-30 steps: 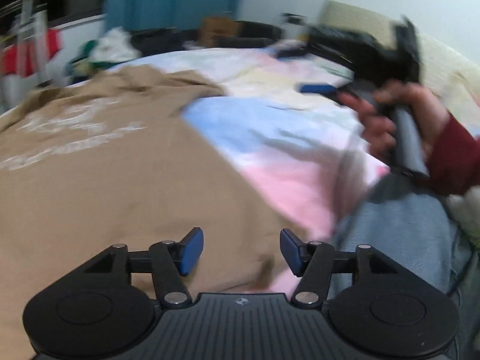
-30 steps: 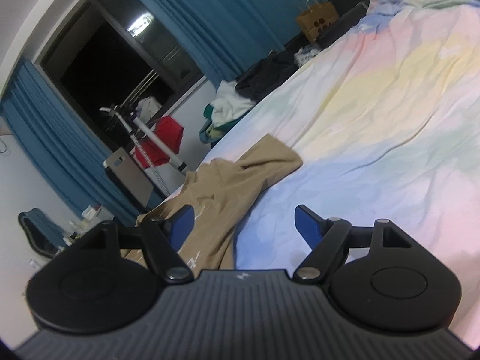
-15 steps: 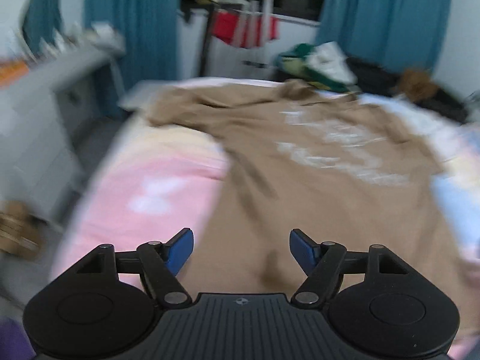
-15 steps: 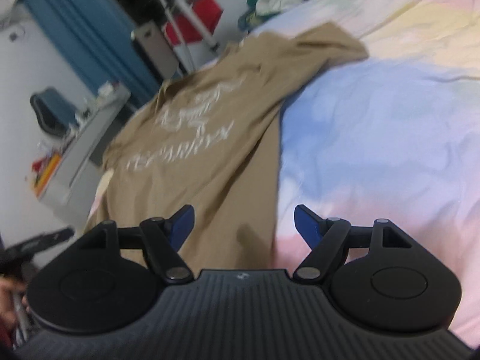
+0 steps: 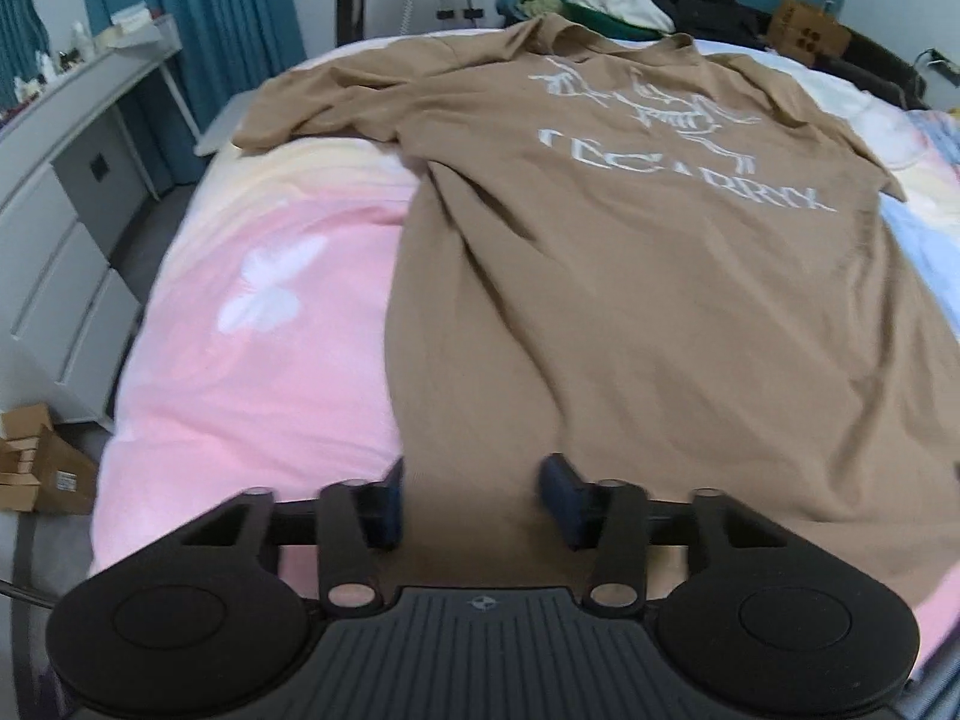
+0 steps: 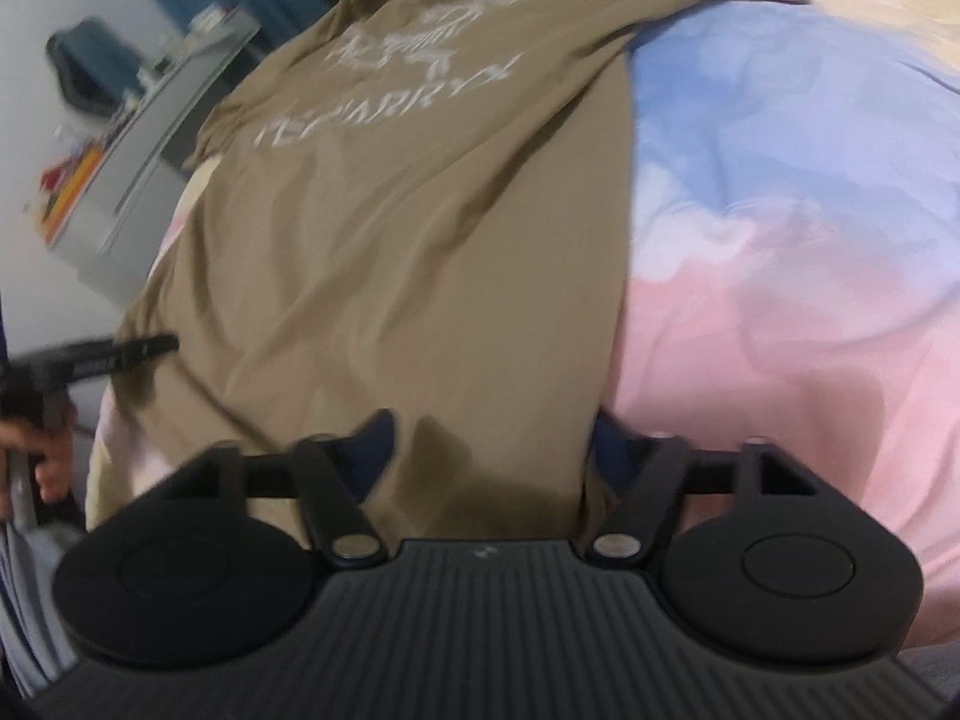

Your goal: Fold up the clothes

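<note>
Both tongs are now hanging lower than before, spread wide over the hem of the tan T-shirt point(image 5: 630, 300), which is lying flat on the bed point(image 5: 258, 330). The left tongs point(image 5: 471, 501) are straddling its left hem corner and the right tongs point(image 6: 489, 450) its right edge. Only the right view is showing the left hand point(image 6: 36, 456).

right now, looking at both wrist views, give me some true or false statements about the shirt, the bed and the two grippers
1. The tan t-shirt lies spread on the bedsheet. True.
2. The shirt's white print faces up. True.
3. The left gripper is shut on the shirt. False: its jaws are open, straddling the hem.
4. The right gripper is open at the shirt's near edge. True.
5. The shirt is already folded in half. False: it lies flat, its sleeve spread out.
</note>
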